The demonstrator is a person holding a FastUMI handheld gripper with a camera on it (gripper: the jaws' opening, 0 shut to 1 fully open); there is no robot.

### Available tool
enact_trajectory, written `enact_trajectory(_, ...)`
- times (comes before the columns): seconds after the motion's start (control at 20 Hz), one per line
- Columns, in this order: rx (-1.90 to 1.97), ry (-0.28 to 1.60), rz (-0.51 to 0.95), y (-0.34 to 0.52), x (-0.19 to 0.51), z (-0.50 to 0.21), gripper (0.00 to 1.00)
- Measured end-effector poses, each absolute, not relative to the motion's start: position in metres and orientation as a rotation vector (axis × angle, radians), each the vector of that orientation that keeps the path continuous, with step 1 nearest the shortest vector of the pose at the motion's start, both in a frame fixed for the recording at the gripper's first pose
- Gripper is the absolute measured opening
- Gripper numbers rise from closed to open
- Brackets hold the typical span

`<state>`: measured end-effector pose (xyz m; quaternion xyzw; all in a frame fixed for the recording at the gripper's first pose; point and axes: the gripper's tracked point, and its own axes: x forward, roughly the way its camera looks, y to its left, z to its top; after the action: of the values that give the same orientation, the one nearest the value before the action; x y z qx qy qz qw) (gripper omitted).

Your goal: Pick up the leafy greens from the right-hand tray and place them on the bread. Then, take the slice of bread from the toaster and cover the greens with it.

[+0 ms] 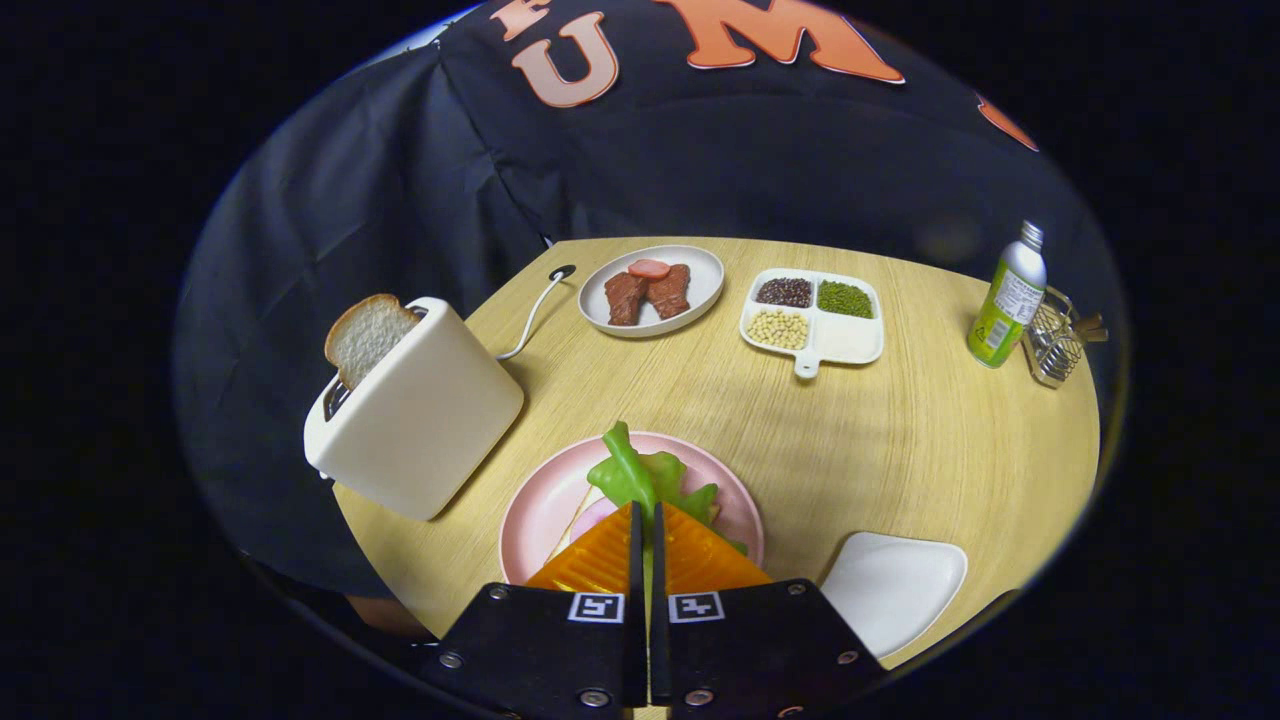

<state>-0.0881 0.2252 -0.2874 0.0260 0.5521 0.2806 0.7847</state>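
My gripper (pixel 645 510) is shut on the leafy greens (pixel 640 475), which stick out ahead of the fingertips as a green ruffled leaf. The greens hang over the pink plate (pixel 535 520), where a slice of bread (pixel 580 515) with a pink round of meat lies partly hidden under the fingers. A white toaster (pixel 420 415) stands to the left of the plate with a slice of bread (pixel 365 335) poking up from its slot. To the right of the fingers lies the white tray (pixel 895 585), bare.
At the back of the round wooden table (pixel 900 440) are a white plate of meat pieces (pixel 650 290), a divided dish of beans (pixel 812 315), a green bottle (pixel 1005 300) and a wire holder (pixel 1055 345). The toaster's cord (pixel 535 310) runs to a hole in the table.
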Motion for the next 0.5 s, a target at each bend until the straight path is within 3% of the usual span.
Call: enact_trajectory(0.5, 0.044, 1.262, 0.640, 0.257, -0.107, -0.306, 0.04)
